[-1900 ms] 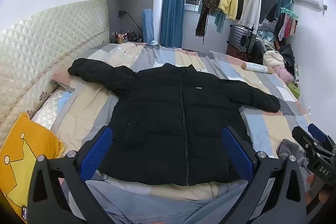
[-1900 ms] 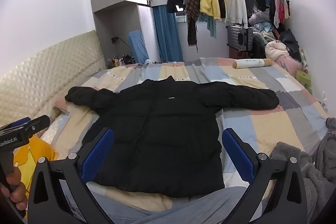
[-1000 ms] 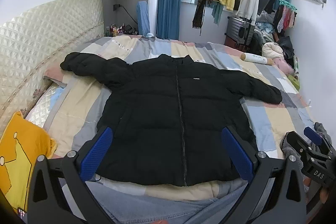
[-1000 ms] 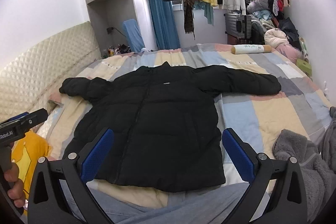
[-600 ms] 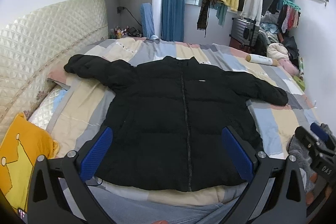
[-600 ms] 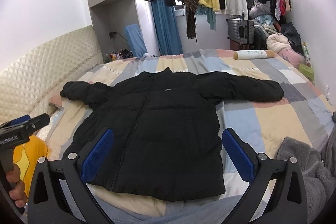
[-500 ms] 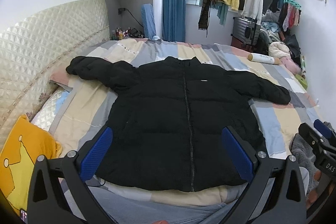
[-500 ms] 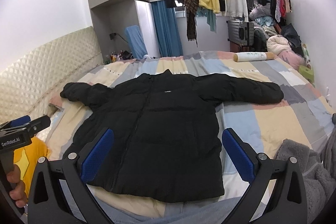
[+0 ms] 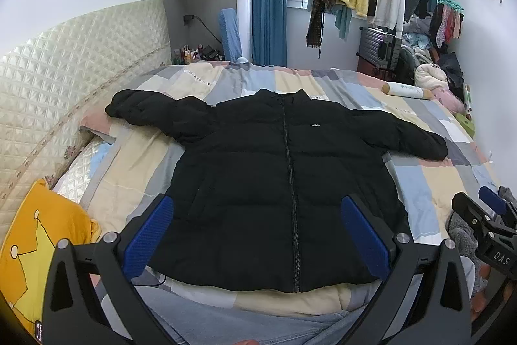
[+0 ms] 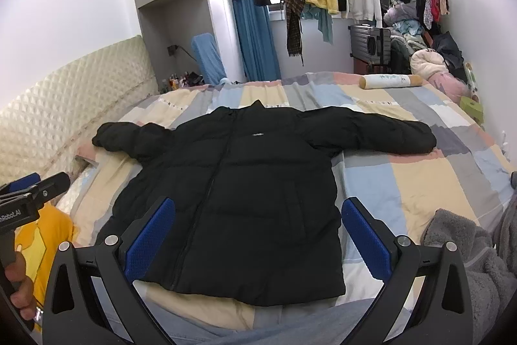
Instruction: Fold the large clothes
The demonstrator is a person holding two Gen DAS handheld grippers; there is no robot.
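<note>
jacket, the black quilted puffer jacket (image 9: pixel 284 183), lay flat, zipped, sleeves spread on the patchwork bedspread (image 10: pixel 420 183). i held left gripper (image 9: pixel 255 235) and right gripper (image 10: pixel 258 236) wide open, empty. judged it bulky, soft, slippery; i'd pinch a cuff

the black jacket (image 9: pixel 284 183) is puffy quilted cloth with a faint sheen. the bed (image 9: pixel 420 180) wears smooth patchwork cotton; its headboard (image 9: pixel 64 63) is glossy diamond-stitched padding. each hand-held gripper (image 10: pixel 255 235) has matt black plastic arms and dimpled blue pads (image 10: pixel 148 235).
</note>
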